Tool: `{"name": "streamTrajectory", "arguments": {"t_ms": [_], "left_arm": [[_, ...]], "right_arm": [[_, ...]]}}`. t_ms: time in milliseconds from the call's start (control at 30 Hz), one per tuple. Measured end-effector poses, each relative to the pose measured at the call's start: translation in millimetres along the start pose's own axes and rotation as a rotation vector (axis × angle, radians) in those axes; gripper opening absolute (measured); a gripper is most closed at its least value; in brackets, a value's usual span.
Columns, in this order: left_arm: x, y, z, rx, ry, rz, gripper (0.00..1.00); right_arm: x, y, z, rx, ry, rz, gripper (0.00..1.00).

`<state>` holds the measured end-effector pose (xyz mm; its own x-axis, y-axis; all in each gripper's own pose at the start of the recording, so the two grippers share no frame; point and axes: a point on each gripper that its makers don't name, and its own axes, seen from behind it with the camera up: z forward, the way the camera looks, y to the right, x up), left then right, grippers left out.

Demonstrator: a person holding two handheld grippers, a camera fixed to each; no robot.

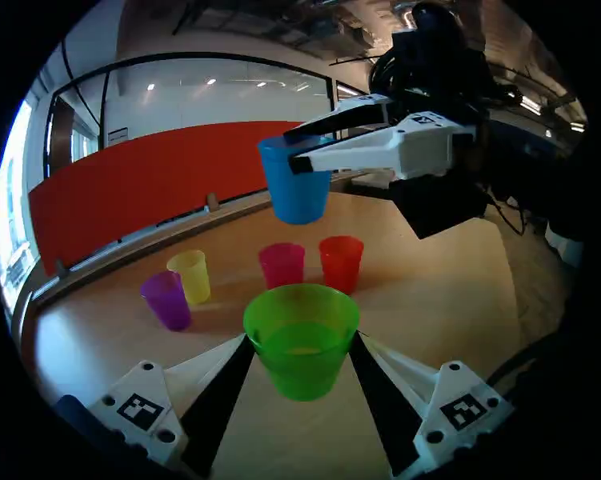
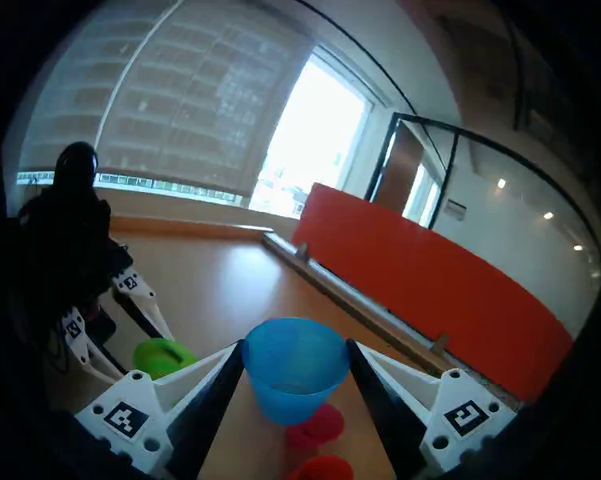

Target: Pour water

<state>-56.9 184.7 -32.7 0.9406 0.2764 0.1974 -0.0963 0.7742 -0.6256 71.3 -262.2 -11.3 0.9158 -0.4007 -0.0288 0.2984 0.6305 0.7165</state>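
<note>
Your right gripper [image 1: 296,150] clamps the blue cup [image 1: 298,196] upright, higher than and beyond the green cup [image 1: 302,356] clamped upright in your left gripper [image 1: 302,338], so close that gap before tipping.

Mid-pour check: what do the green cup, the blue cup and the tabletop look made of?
Green cup: probably thin translucent plastic, glossy; the liquid level shows through its wall. Blue cup: the same, light glowing through it. Tabletop: wood or wood-look laminate, smooth with a soft sheen.
</note>
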Motion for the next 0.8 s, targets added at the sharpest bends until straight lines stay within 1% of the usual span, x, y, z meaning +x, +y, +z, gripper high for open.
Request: {"name": "streamTrajectory", "arguments": {"t_ms": [100,200,300,400,800], "left_arm": [[-4,-1.2,2.0,-0.004,-0.012,-0.005,0.83],[-9,-4.2,4.3,-0.008,-0.021,-0.023,0.83],[-15,-8.8,5.8,0.000,-0.034,-0.024,0.83],[-23,-10.2,7.7,0.001,-0.057,-0.017,0.83],[-41,-12.2,15.1,0.005,-0.095,-0.015,0.83]], "right_arm": [[-4,3,-2.5,0.007,-0.009,0.032,0.94],[-10,7,-4.9,0.006,-0.027,0.057,0.94],[-14,12,-7.7,0.004,-0.039,0.086,0.94],[-14,15,-11.0,0.004,-0.041,0.108,0.93],[-18,21,-18.6,-0.006,-0.048,0.121,0.94]]}}
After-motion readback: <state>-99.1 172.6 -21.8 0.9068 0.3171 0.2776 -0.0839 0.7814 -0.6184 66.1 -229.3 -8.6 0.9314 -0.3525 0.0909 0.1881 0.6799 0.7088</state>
